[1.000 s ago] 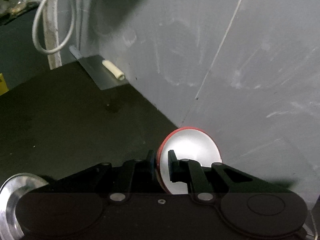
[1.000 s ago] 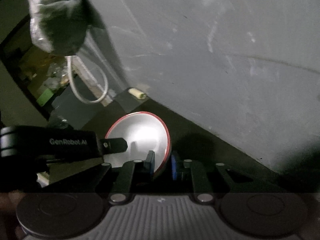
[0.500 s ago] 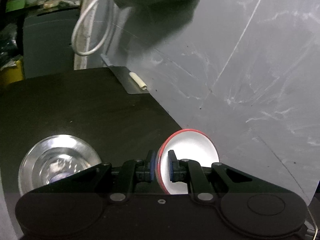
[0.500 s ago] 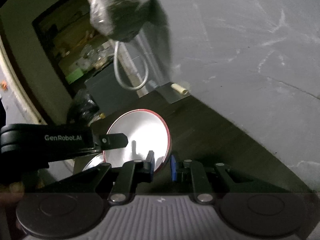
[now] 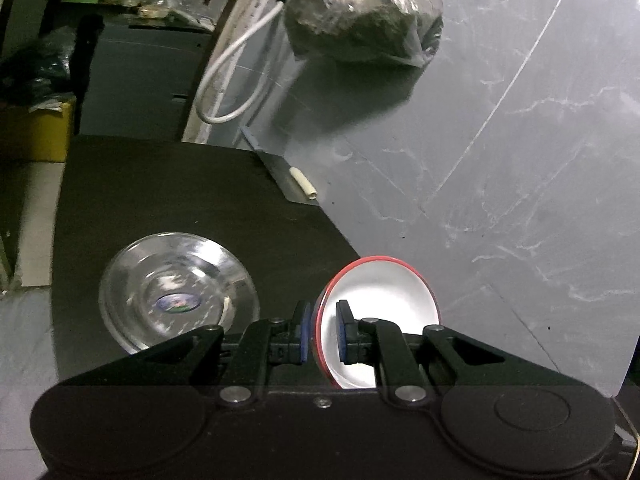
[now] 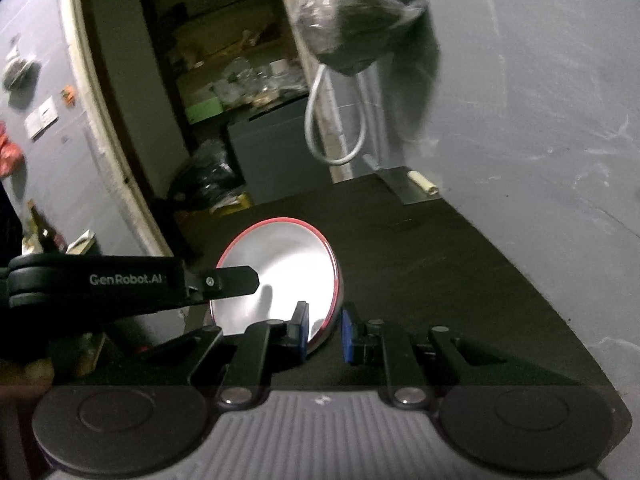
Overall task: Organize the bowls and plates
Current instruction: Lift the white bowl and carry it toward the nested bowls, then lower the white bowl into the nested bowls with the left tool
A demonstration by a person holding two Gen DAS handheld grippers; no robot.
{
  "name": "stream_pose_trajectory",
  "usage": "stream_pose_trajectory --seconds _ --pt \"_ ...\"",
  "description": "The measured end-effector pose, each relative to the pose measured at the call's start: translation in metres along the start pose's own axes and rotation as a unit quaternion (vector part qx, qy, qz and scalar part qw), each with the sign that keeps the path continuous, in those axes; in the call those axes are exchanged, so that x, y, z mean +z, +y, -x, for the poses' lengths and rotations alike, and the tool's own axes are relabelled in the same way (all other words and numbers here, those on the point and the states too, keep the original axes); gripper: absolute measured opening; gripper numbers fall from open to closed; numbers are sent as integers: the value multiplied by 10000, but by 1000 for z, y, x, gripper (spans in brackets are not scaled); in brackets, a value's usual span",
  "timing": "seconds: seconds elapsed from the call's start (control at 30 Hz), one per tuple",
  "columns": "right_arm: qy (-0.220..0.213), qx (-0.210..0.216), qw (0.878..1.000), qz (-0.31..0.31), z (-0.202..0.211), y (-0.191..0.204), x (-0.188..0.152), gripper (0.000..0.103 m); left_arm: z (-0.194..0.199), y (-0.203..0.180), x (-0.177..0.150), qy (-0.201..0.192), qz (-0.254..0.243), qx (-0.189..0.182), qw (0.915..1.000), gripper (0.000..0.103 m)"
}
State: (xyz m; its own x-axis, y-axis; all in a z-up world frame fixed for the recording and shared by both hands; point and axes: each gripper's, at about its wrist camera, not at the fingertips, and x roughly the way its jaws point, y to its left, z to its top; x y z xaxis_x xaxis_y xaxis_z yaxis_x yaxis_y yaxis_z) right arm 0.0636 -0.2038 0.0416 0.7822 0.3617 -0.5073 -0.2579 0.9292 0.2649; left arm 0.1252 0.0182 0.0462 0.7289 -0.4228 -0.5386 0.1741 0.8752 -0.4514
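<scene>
A white bowl with a red rim (image 5: 384,304) is up off the dark table (image 5: 180,192), tipped on edge. My left gripper (image 5: 323,320) is shut on its left rim, blue pads on either side. In the right wrist view a red-rimmed white bowl (image 6: 288,272) faces the camera, and my right gripper (image 6: 325,320) is shut on its lower right rim. My left gripper (image 6: 250,280) reaches in from the left there, across that bowl's left side; I cannot tell whether both hold one bowl. A shiny steel bowl (image 5: 178,292) with a sticker inside rests on the table left of my left gripper.
A grey wall (image 5: 520,160) bounds the table on the right. On it hang a plastic bag of dark stuff (image 5: 360,20) and a white cable loop (image 5: 232,80). A small cream roll (image 5: 304,184) lies on a metal sheet at the far corner. A doorway with cluttered shelves (image 6: 232,72) opens beyond.
Both grippers have moved together and rolled, still gripping the bowl rim. The steel bowl has come from the lower-left edge fully into the left view; the doorway now shows.
</scene>
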Motion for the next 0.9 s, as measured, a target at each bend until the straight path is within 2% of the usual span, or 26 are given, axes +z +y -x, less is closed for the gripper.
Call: stream_pose_trajectory --seconds 0.2,0.53,0.73,0.9 --pt "350 230 9991 10 2 19 -15 19 19 18 -16 134 58 143 9998 14" --pt "841 393 9954 -221 -17 22 -21 19 30 35 -41 470 -2 281 9985 14" --pt "1338 509 9897 3 -29 30 -28 19 34 47 -49 618 72 446 9971 14" --pt "1749 664 9819 303 -39 41 -34 19 34 49 -58 873 66 791 9930 14"
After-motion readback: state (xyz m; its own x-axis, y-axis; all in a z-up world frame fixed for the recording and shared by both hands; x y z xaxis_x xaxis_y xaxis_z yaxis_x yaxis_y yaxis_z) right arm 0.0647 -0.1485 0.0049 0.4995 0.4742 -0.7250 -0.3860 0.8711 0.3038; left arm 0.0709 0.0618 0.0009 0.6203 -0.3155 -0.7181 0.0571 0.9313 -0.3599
